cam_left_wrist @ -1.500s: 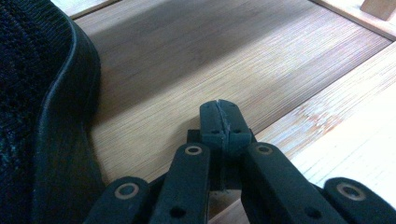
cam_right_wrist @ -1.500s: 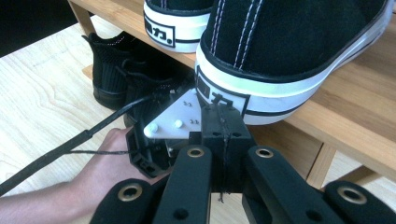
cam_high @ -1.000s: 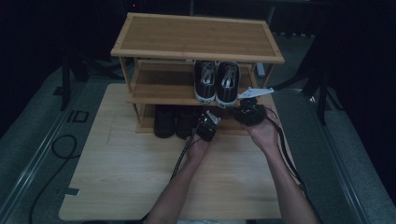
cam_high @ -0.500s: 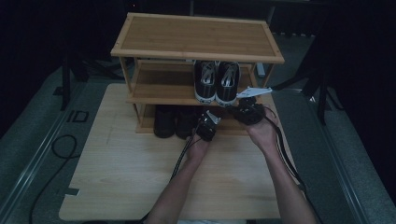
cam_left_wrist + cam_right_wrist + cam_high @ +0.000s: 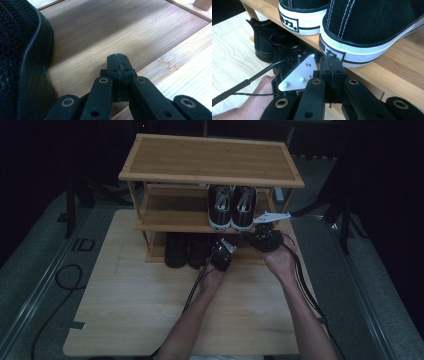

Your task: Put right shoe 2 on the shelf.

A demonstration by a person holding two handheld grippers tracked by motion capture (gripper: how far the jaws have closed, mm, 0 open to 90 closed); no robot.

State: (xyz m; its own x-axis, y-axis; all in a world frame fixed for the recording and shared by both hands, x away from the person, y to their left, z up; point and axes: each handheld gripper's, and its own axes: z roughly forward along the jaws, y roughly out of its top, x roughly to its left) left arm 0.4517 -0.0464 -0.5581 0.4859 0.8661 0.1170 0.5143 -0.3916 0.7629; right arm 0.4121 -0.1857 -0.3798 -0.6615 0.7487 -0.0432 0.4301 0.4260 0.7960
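Rack [image 5: 210, 159] of bamboo, three tiers, sits at the far side of the bench [image 5: 135, 310]. Black-and-white sneakers [image 5: 233, 206] are paired on the middle shelf, heels out; dark mesh shoes [image 5: 187, 250] sit on the bottom shelf. Left hand-held gripper [image 5: 221, 255] is at the bottom shelf front, just right of the mesh shoes, jaws closed on nothing, tips [image 5: 117, 63] over bare shelf board. Right hand-held gripper [image 5: 265, 239] is at the middle shelf edge, jaws pressed together and empty, tips [image 5: 331, 65] right by the nearer sneaker's [image 5: 372, 32] heel.
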